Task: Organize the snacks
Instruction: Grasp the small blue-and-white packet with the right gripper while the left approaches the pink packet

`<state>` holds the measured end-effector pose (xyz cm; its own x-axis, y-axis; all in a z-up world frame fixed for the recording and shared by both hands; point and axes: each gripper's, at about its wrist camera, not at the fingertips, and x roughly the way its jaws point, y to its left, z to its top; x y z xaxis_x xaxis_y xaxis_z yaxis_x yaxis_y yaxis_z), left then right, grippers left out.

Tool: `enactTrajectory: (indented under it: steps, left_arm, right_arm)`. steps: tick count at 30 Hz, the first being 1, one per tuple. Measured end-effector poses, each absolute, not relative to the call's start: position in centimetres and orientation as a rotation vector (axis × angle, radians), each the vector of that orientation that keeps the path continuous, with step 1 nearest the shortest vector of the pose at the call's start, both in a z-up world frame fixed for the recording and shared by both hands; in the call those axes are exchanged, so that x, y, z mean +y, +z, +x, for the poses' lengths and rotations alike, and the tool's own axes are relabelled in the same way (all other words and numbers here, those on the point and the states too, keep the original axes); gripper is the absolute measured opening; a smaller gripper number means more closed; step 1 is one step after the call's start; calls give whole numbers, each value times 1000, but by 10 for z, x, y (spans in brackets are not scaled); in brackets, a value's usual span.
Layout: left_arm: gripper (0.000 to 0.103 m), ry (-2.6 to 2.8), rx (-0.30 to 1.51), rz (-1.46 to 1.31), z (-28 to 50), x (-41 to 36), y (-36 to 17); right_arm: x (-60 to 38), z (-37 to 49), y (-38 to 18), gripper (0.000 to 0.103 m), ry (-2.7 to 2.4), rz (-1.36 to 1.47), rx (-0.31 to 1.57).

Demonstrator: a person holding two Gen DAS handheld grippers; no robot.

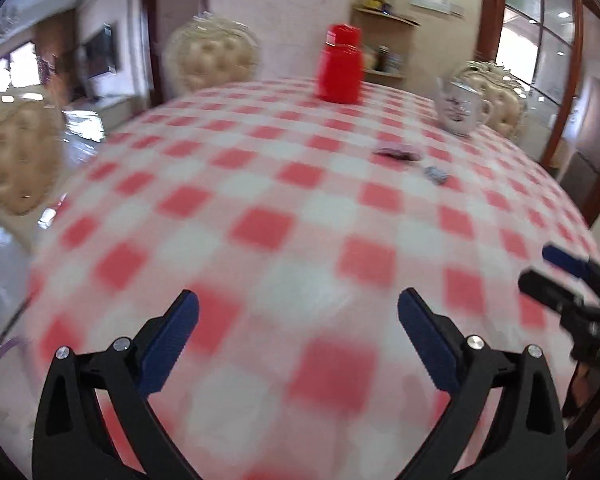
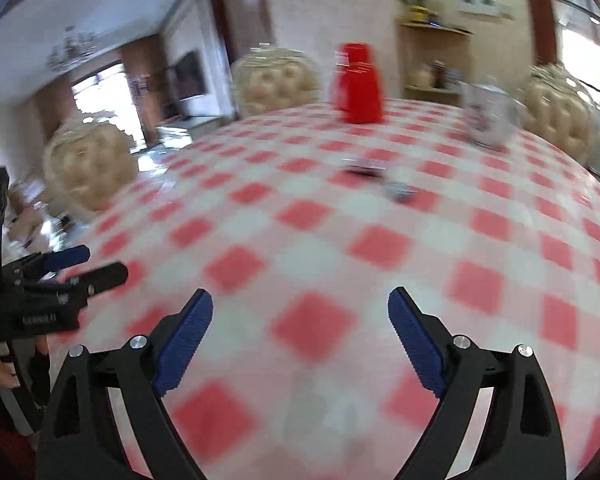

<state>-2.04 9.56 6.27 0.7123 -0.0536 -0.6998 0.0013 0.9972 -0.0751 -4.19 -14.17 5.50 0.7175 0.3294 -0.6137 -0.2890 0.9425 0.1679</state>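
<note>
Both the left gripper (image 1: 298,312) and the right gripper (image 2: 300,312) are spread wide and hold nothing above the near part of the checkered table (image 1: 260,200). Two small snack packets (image 1: 398,155) (image 1: 437,174) (blurred) lie far right, near the white jug (image 1: 460,106); a red container (image 1: 340,66) stands at the far edge.

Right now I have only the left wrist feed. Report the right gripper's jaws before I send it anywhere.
Observer: The right gripper is wide open, with nothing between its fingers and only the checked tablecloth below.
Operator: Tell me what lies along its line.
Observer: A flat dark packet and a small bluish packet lie ahead, slightly right of centre and short of the red container.
Operator: Check my left gripper from that side.
Observer: The left gripper sits at the frame's left edge, with a hand on its handle.
</note>
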Motion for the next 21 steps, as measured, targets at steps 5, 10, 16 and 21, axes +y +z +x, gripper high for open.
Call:
enactTrajectory:
  steps: [5,10,16,21]
  left_arm:
    - [100,-52,792,-228,71,51,52]
    - [100,-24,672,-325,138,22,46]
    - [100,-17,626,-398,145,49,33]
    - [101,-44,582,-558,137,82,36]
  right_arm:
    - [-223,-9,31,87,210,314,675]
    - [-249,-4,23,87,139,397,680]
    - [-227,23,30,87,185,261,665]
    - [-185,108,24,75,190,71,743]
